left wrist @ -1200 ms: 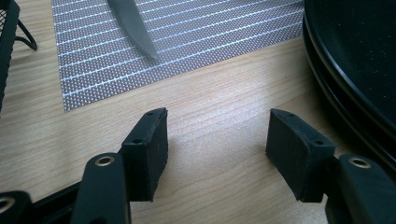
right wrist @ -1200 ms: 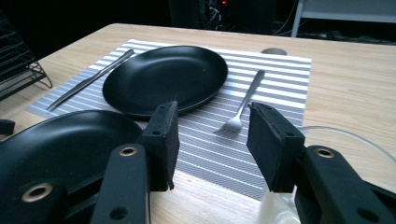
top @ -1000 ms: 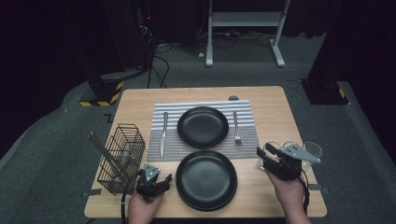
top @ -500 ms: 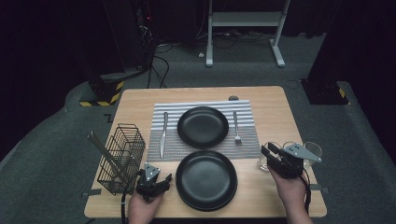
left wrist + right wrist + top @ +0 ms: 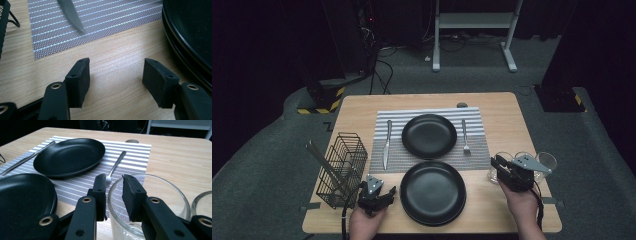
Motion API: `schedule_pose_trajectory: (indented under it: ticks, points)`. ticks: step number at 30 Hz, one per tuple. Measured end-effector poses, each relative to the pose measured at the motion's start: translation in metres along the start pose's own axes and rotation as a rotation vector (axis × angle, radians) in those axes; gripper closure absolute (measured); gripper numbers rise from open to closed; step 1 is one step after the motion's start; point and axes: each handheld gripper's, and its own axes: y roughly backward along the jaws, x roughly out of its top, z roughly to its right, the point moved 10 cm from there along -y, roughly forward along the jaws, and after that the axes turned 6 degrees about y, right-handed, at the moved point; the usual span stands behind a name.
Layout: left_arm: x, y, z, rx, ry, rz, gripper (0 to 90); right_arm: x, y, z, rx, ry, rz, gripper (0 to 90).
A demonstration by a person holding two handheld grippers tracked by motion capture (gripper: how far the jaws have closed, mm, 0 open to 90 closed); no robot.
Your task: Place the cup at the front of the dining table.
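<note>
A clear glass (image 5: 160, 195) stands on the wood right of the stacked black plates (image 5: 433, 191). My right gripper (image 5: 113, 182) straddles the glass's near rim, one jaw outside and one inside. Its jaws have just been closing, and a small gap still shows between the inside pad and the glass wall. From above, the right gripper (image 5: 497, 166) sits at the glass (image 5: 493, 173). My left gripper (image 5: 116, 72) is open over bare wood, left of the plate stack (image 5: 190, 32), with nothing between its jaws. In the high view, the left gripper (image 5: 384, 192) lies near the table's front edge.
A striped placemat (image 5: 474, 150) holds a black plate (image 5: 429, 135), with a knife (image 5: 386, 142) to its left and a fork (image 5: 465, 137) to its right. A black wire basket (image 5: 343, 167) stands at the left. A second glass (image 5: 546, 162) stands beyond my right hand.
The right gripper's jaws have drawn closer together around the glass rim. The left gripper and everything on the table are where they were.
</note>
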Motion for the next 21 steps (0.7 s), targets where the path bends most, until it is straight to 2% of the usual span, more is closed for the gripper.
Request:
schedule_pose_trajectory:
  ticks: [5,15,21]
  points:
    - [0.0000,0.0000,0.0000,0.000,0.000,0.000,38.9,-0.0037,-0.0026,0.0000,-0.006,0.001,-0.011,72.9]
    - [0.0000,0.0000,0.0004,-0.003,-0.002,0.001,38.8,-0.0039,-0.0003,-0.0028,-0.034,0.040,0.000,78.0]
    - [0.0000,0.0000,0.0006,-0.005,-0.001,0.000,38.6,-0.0050,0.0017,-0.0075,-0.027,0.044,0.001,78.3]
